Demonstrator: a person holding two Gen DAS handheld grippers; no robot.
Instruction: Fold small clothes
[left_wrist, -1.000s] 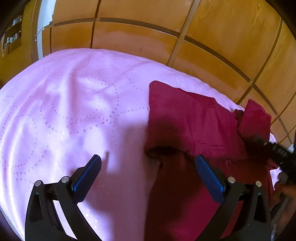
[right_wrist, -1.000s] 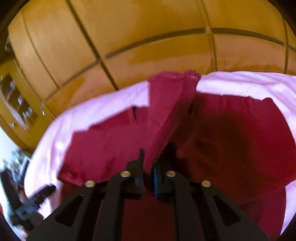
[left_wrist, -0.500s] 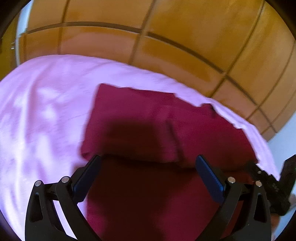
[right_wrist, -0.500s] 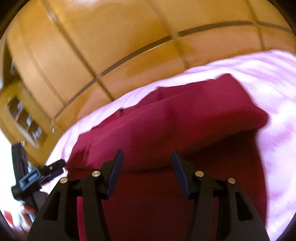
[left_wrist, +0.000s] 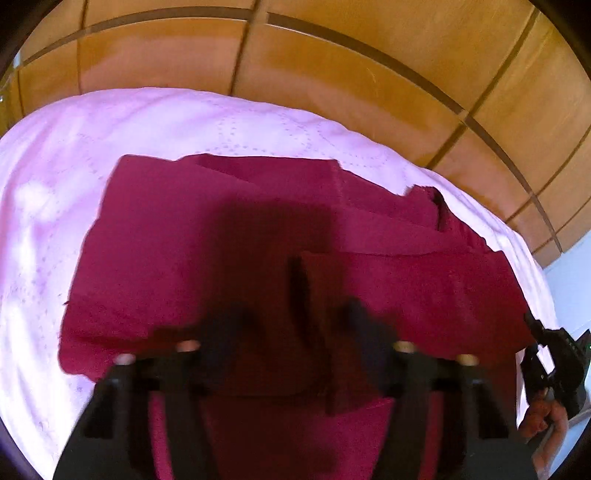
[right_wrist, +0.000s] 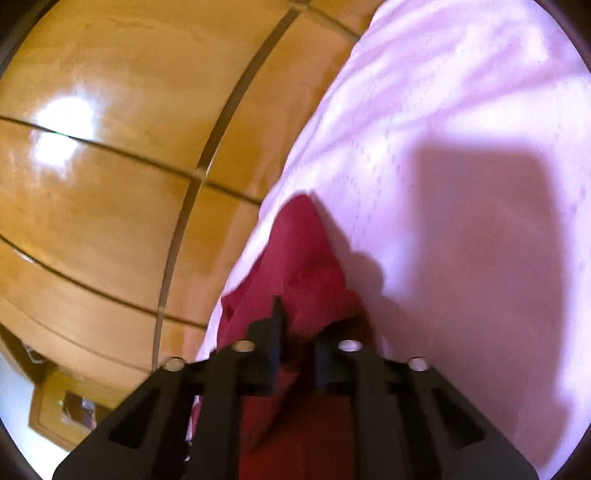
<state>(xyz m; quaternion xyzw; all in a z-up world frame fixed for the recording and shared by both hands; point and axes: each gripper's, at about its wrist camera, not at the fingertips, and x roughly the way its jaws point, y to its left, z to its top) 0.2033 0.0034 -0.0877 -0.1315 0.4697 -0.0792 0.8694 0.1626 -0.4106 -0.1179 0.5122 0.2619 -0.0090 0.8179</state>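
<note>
A dark red garment (left_wrist: 229, 229) lies partly folded on a pink bedsheet (left_wrist: 55, 206). My left gripper (left_wrist: 295, 325) is low over its near part, blurred by motion, its jaws narrowed with a fold of red cloth between them. In the right wrist view my right gripper (right_wrist: 301, 332) sits over a raised end of the red garment (right_wrist: 306, 254), its jaws close together with cloth between them. The right gripper also shows in the left wrist view (left_wrist: 554, 365) at the garment's right edge, in a hand.
Wooden wardrobe panels (left_wrist: 332, 74) rise just behind the bed. The pink sheet (right_wrist: 461, 184) stretches right of the right gripper, with a broad shadow on it. A small wooden cabinet (right_wrist: 66, 406) stands low at the left.
The right gripper let go of the raised sleeve, opened, then swung right and narrowed on the garment's end. The left gripper moved over the garment and narrowed from wide open.
</note>
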